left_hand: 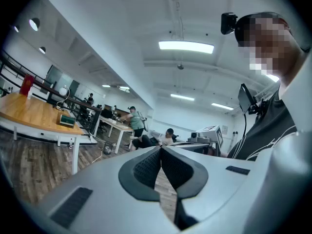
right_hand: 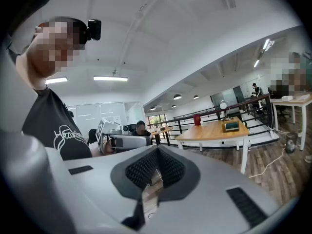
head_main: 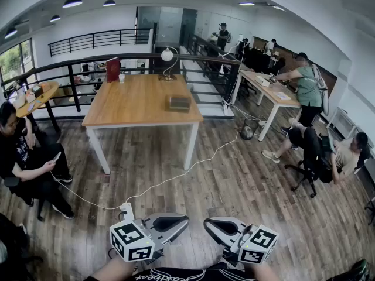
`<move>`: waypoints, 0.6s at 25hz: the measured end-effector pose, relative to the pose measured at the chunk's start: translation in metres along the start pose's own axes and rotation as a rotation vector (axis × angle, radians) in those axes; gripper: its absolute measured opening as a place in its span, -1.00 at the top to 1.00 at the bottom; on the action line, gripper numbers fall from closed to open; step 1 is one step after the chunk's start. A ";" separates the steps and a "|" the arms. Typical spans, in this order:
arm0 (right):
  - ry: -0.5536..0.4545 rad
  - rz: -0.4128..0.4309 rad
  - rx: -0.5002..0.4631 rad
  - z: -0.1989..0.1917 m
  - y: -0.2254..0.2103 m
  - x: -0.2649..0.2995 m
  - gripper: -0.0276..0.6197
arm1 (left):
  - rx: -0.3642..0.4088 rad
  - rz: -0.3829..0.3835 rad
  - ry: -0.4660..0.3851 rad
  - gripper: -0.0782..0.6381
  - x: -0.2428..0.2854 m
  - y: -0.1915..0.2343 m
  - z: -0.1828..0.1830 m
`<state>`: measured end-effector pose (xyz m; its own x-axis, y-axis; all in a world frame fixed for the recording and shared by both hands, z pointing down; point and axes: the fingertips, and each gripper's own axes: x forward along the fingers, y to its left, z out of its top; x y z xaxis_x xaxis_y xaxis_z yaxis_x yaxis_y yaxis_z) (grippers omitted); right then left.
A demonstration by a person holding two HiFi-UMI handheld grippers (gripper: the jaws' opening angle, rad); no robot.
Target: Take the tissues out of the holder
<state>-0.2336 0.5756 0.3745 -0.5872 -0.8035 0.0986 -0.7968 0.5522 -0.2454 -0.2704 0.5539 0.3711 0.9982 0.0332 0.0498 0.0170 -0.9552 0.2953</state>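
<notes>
The tissue holder (head_main: 179, 103), a dark box, sits on the wooden table (head_main: 140, 101) far ahead of me. It also shows small in the left gripper view (left_hand: 67, 120) and in the right gripper view (right_hand: 231, 126). My left gripper (head_main: 186, 220) and right gripper (head_main: 206, 221) are held low, close to my body, with their tips pointing at each other. Both are a long way from the table. The left gripper (left_hand: 161, 148) has its jaws shut with nothing between them. So has the right gripper (right_hand: 157, 149).
A globe lamp (head_main: 168, 55) and a red box (head_main: 113, 69) stand at the table's far side. A white cable (head_main: 176, 177) runs across the wood floor to a power strip (head_main: 126, 211). A seated person (head_main: 17, 157) is at left, other people and a desk (head_main: 269, 89) at right.
</notes>
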 end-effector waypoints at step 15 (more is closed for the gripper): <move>-0.008 0.016 -0.041 0.015 0.030 0.007 0.87 | 0.034 0.024 -0.036 0.74 -0.032 -0.012 0.019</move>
<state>-0.2595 0.5839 0.3535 -0.5992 -0.7958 0.0871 -0.7923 0.5739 -0.2072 -0.3014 0.5588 0.3479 0.9998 0.0001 0.0219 -0.0057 -0.9652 0.2614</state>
